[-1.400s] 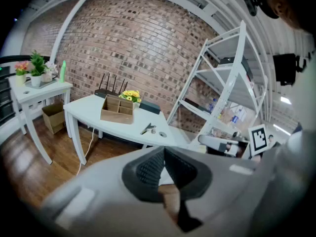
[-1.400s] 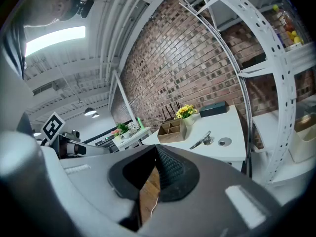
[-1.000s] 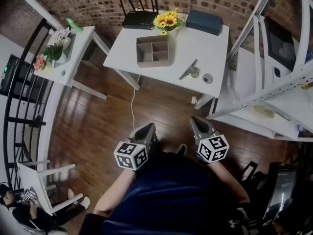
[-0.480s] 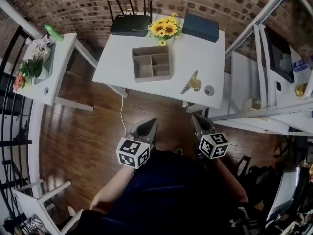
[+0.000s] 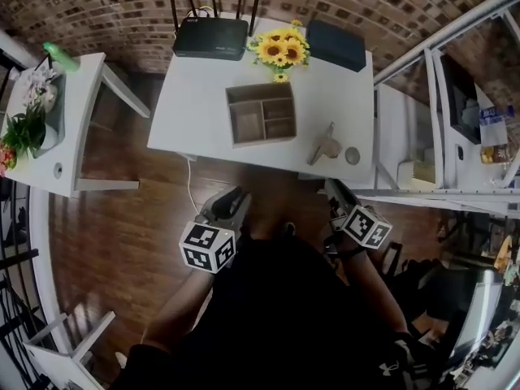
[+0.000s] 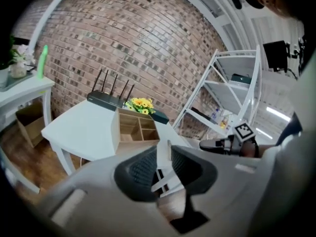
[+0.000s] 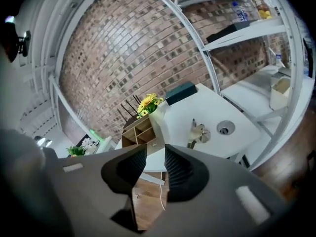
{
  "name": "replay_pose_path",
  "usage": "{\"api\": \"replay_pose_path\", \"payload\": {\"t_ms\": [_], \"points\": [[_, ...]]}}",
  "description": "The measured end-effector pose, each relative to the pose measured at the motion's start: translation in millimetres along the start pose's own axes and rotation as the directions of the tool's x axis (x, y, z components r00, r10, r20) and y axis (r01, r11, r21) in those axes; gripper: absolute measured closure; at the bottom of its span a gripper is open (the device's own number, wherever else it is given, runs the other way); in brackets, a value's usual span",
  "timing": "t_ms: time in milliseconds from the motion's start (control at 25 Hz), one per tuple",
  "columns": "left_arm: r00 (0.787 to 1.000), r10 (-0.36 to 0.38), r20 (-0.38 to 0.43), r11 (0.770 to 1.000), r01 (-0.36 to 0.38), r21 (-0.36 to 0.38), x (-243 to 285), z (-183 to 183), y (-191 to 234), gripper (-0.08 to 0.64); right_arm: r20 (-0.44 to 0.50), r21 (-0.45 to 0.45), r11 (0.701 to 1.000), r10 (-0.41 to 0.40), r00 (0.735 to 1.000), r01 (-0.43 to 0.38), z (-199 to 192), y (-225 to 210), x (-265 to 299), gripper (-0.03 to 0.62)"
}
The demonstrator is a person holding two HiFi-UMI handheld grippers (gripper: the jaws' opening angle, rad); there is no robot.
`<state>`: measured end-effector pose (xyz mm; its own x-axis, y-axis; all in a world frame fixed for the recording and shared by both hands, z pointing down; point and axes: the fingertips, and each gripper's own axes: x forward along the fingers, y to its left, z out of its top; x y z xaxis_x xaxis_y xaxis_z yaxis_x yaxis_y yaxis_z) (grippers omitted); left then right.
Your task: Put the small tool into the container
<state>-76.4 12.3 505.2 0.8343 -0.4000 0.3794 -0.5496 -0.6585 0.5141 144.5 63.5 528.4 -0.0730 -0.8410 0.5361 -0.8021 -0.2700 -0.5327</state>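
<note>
1. We judge the small tool (image 5: 327, 145) to be rigid and light. Part of it looks like metal, so smooth pads could slide on it.
2. The best hold, in our view, is across the slim shaft, close to the bulkier end. There the jaws span a narrow width and the weight should hang with little tilt. Gripping the lumpy end itself risks a twist.
3. The tool has a thin grey shaft that ends in a thicker, brassy-tan part. We cannot make out its exact type from here.
4. It lies flat near the right front edge of the white table (image 5: 199, 96), just beside a small round grey disc (image 5: 352, 155). It sits well apart from the wooden divided container (image 5: 244, 123), which stands to its left with its compartments looking empty.
5. The right gripper (image 7: 155, 154) hangs below the table edge, short of the tool. Its jaws are opening, and nothing stands between them.
6. The left gripper (image 6: 163, 154) is also low and off the table. Its jaws are a narrow gap apart and hold nothing.
7. The tool is not yet grasped, so the reach and the pick-up both remain.
</note>
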Motion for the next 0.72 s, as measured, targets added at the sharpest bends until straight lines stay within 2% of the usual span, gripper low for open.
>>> {"api": "replay_pose_path", "payload": {"t_ms": [160,280,520,720], "points": [[1.000,0.004,0.013,1.000,-0.003,-0.014,-1,8,14,0.481,-0.023,0.061,0.998,-0.019,1.000,0.020,2,-14,20,0.469],[0.999,0.002,0.033,1.000,-0.002,-0.017,-1,14,16,0.554,-0.030,0.089,0.996,-0.015,0.999,0.018,6,-22,33,0.460],[0.990,0.093,0.105,0.996,-0.092,-0.013,-4,34,10,0.557,-0.041,0.125,0.992,-0.003,0.999,0.008,23,-51,60,0.442],[0.987,0.125,0.105,0.992,-0.125,-0.010,9,42,2,0.557,-0.034,0.165,0.985,-0.048,0.998,0.053,41,-95,71,0.410]]}}
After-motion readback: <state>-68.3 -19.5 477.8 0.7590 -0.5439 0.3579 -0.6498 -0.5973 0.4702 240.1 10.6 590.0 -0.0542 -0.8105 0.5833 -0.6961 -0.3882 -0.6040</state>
